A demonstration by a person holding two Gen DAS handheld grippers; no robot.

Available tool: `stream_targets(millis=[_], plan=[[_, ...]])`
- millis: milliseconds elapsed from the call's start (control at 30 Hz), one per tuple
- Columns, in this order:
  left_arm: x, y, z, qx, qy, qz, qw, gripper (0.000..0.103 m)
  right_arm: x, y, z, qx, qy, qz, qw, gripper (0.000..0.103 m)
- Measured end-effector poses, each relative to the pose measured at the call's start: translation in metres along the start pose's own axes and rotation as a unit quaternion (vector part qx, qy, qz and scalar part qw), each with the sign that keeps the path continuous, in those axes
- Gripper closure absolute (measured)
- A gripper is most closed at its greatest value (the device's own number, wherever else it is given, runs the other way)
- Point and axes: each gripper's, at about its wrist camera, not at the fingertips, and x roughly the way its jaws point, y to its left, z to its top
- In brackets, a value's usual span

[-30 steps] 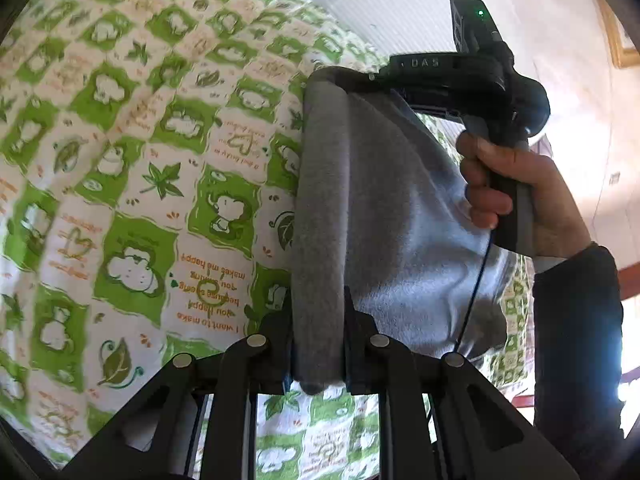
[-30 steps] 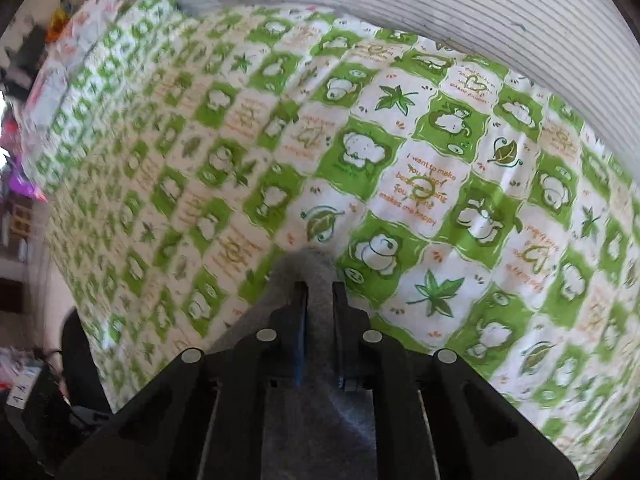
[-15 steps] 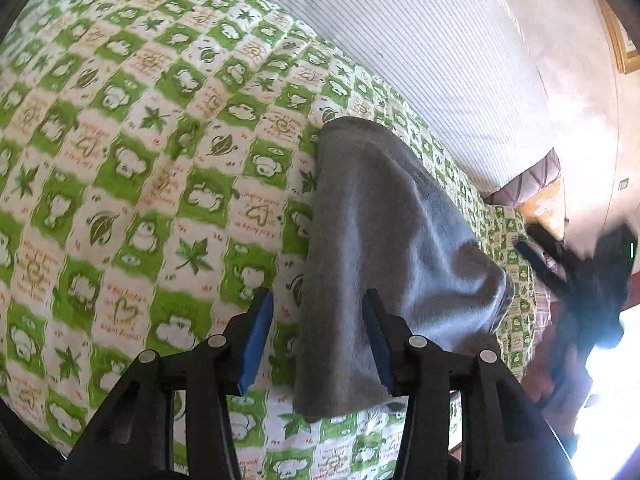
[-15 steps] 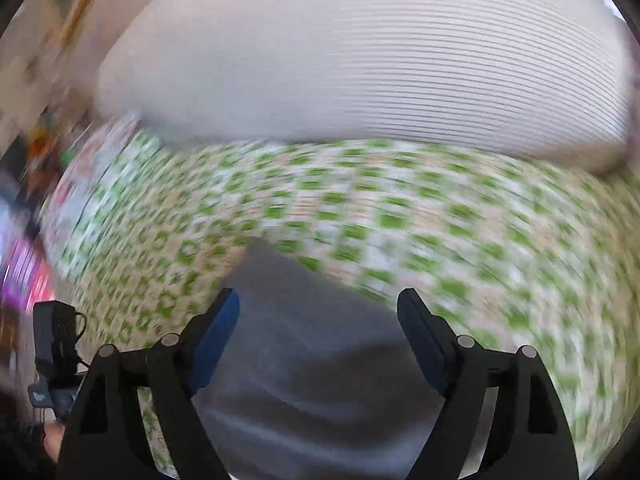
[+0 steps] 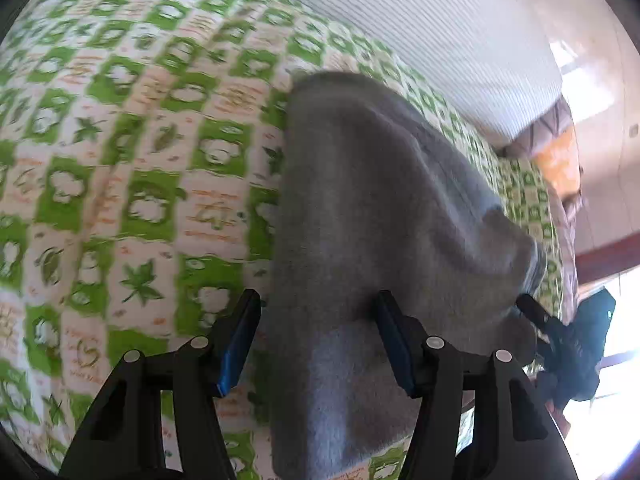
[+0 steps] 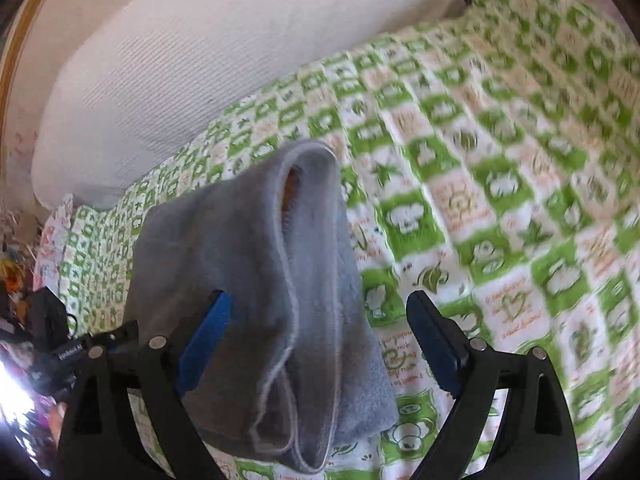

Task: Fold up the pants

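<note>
Grey fleece pants (image 5: 360, 200) lie folded in a thick bundle on the green-and-white patterned bedspread (image 5: 140, 160). My left gripper (image 5: 316, 308) hovers over their near end. Its jaws are opening, the blue pads clear of the cloth on both sides. In the right wrist view the pants (image 6: 240, 260) show a hemmed opening with orange lining. My right gripper (image 6: 320, 300) stands wide over that end, jaws opening, with cloth below them but not pinched. Each gripper appears in the other's view: the right gripper (image 5: 560, 332) at the far right, the left gripper (image 6: 60, 344) at the far left.
A big white ribbed pillow (image 6: 200, 60) lies along the head of the bedspread (image 6: 500, 200). An orange cushion (image 5: 556, 160) and striped cloth sit beyond the bed's far corner. Colourful clutter (image 6: 16, 264) lies off the bed's left side.
Both grippers were shut on the grey pants and have let go. The pants now rest on the bed. The right gripper swung away fast and rolled; the left drew back a little.
</note>
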Motion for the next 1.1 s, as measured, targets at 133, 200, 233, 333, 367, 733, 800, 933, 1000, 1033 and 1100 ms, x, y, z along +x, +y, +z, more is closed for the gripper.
stream_targets(millis=[133, 200, 233, 333, 367, 733, 800, 933, 1000, 1033, 1100], plan=[[0.009, -0.003, 0.004, 0.016, 0.009, -0.011, 0.9998, 0.043, 0.012, -0.017, -0.008, 0.054, 0.009, 0.060, 0.997, 0.013], [0.012, -0.006, 0.004, 0.026, 0.009, -0.014, 0.9995, 0.043, 0.020, -0.021, -0.017, 0.073, 0.018, 0.098, 0.992, 0.016], [0.013, -0.008, 0.005, 0.030, 0.007, -0.016, 0.9994, 0.047, 0.019, -0.018, -0.021, 0.066, 0.015, 0.085, 0.994, 0.021], [0.013, -0.014, 0.004, 0.039, -0.002, -0.021, 0.9990, 0.065, 0.015, -0.008, -0.021, 0.043, 0.005, 0.089, 0.995, 0.046], [0.011, -0.017, 0.003, 0.045, -0.009, -0.021, 0.9987, 0.072, 0.014, -0.006, -0.022, 0.041, 0.004, 0.090, 0.995, 0.053], [-0.037, 0.002, -0.004, 0.037, -0.058, -0.035, 0.9970, 0.084, -0.007, 0.040, -0.033, 0.027, -0.037, 0.111, 0.993, 0.070], [-0.053, 0.014, -0.006, 0.031, -0.069, -0.035, 0.9965, 0.084, -0.008, 0.055, -0.034, 0.014, -0.036, 0.120, 0.992, 0.070], [-0.084, 0.033, -0.009, 0.030, -0.095, -0.016, 0.9949, 0.084, -0.006, 0.085, -0.037, -0.008, -0.032, 0.138, 0.990, 0.070], [-0.100, 0.043, -0.011, 0.030, -0.113, -0.005, 0.9932, 0.084, -0.002, 0.104, -0.039, -0.023, -0.028, 0.145, 0.989, 0.070], [-0.111, 0.050, -0.011, 0.028, -0.124, 0.001, 0.9919, 0.084, 0.001, 0.113, -0.039, -0.029, -0.025, 0.150, 0.988, 0.070], [-0.123, 0.060, -0.012, 0.023, -0.137, 0.010, 0.9903, 0.084, 0.008, 0.132, -0.041, -0.042, -0.020, 0.160, 0.986, 0.070]])
